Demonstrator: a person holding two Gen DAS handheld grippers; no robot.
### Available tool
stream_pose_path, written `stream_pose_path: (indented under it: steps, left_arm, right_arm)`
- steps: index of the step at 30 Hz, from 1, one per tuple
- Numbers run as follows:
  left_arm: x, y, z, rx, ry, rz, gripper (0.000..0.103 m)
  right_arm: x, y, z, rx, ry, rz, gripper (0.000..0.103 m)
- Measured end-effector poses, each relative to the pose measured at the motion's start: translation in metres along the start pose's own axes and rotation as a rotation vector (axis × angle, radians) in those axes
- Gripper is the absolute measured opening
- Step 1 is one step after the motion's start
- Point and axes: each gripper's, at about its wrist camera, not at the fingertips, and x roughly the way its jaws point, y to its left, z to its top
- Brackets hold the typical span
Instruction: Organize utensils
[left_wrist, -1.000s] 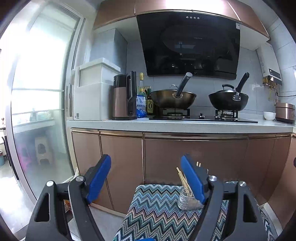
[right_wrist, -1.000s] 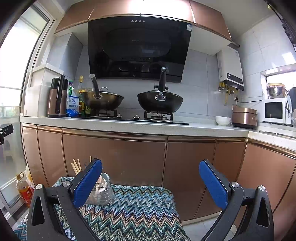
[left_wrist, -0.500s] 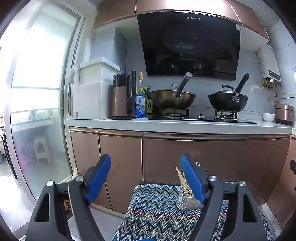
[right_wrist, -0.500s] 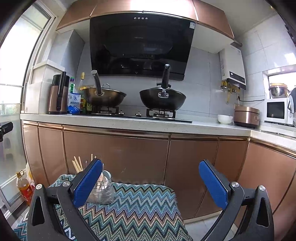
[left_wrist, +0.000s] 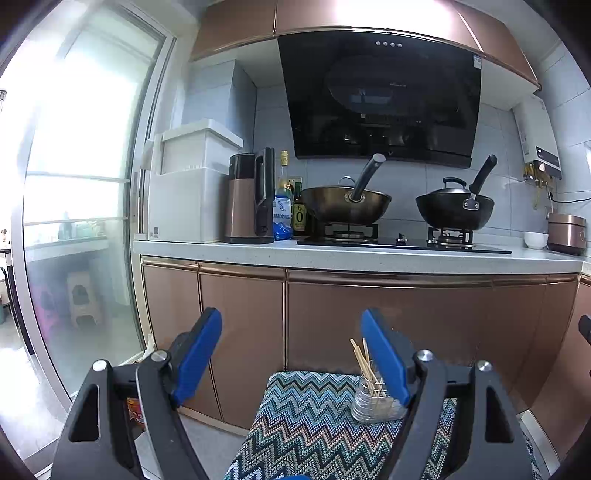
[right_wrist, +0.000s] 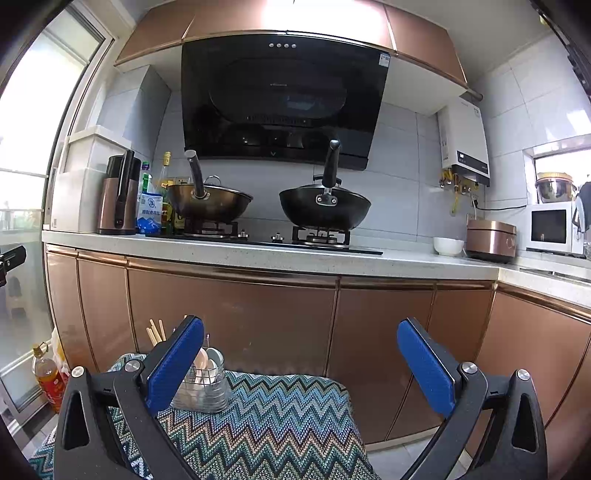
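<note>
Wooden chopsticks (right_wrist: 156, 331) and pale spoons (right_wrist: 207, 363) are seen standing in a wire-mesh holder (right_wrist: 203, 389) at the far left of a zigzag-patterned cloth (right_wrist: 280, 417). The left gripper (left_wrist: 291, 356) and right gripper (right_wrist: 301, 363) are held wide apart, empty; no loose utensils are visible.

Ahead of me runs a pale counter (right_wrist: 258, 254) over copper cabinet doors (right_wrist: 229, 317). Above it hangs a black range hood (right_wrist: 284, 99) on grey tiled wall; left of it, daylight floods a glass door (left_wrist: 77, 206).

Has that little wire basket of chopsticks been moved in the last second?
No. The wire basket sits at the same far-left spot on the zigzag cloth; only the camera view drifts slightly.
</note>
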Motion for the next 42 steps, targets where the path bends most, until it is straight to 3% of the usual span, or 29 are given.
stream_pose_path:
  steps: [42]
  left_arm:
    - [-0.009,-0.001,0.005,0.003,-0.017,-0.008,0.077]
  right_arm:
    - [-0.007,0.001,0.005,-0.017,-0.019,-0.009,0.103]
